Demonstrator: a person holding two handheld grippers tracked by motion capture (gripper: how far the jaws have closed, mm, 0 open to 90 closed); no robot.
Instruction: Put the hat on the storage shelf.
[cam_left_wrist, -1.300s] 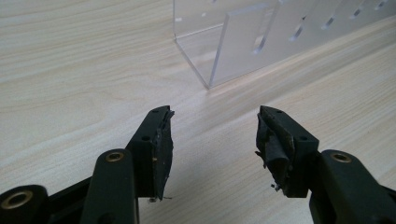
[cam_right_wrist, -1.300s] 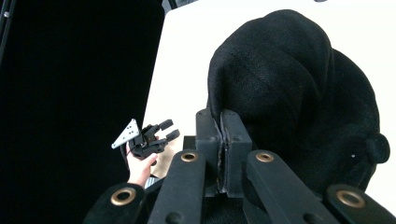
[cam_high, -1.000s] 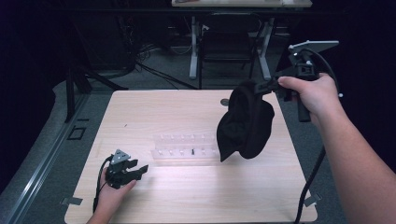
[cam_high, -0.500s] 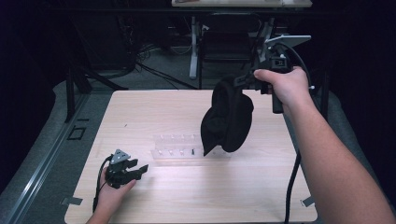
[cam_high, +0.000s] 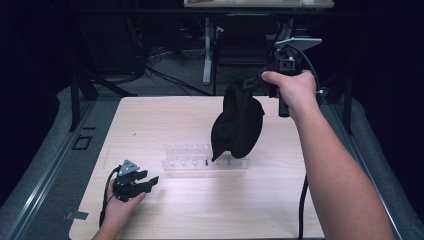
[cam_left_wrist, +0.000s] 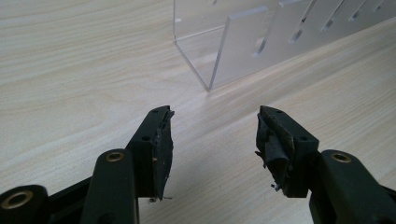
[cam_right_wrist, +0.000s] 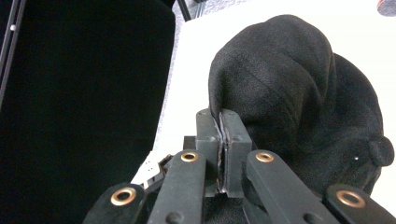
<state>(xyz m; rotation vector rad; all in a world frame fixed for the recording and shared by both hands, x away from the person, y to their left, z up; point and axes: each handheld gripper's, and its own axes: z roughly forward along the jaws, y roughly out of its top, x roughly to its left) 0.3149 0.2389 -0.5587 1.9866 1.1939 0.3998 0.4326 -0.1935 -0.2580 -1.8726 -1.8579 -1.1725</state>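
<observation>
1. We see the right tongs (cam_high: 248, 84) raised above the far right part of the wooden surface (cam_high: 150, 125), held in the person's right hand (cam_high: 292, 90).
2. In the right gripper view those tongs (cam_right_wrist: 223, 122) are clamped tight on a fold of the black cap (cam_right_wrist: 299, 112); the two pads meet with only the cloth's edge between them.
3. From the high view, the black cap (cam_high: 237, 125) hangs in the air below the right tongs, clear of the surface, with its lower end in front of the clear plastic rack (cam_high: 200, 157).
4. The cap's top button shows at the lower right of the right gripper view.
5. The clear plastic rack stands near the middle of the surface, a long see-through piece with a row of slots.
6. The left tongs (cam_high: 145, 181) rest low at the near left of the surface, in the person's left hand (cam_high: 120, 205), well apart from the cap.
7. In the left gripper view the left tongs (cam_left_wrist: 212, 140) stand wide apart with nothing between them, pointing at the near corner of the rack (cam_left_wrist: 243, 46).
</observation>
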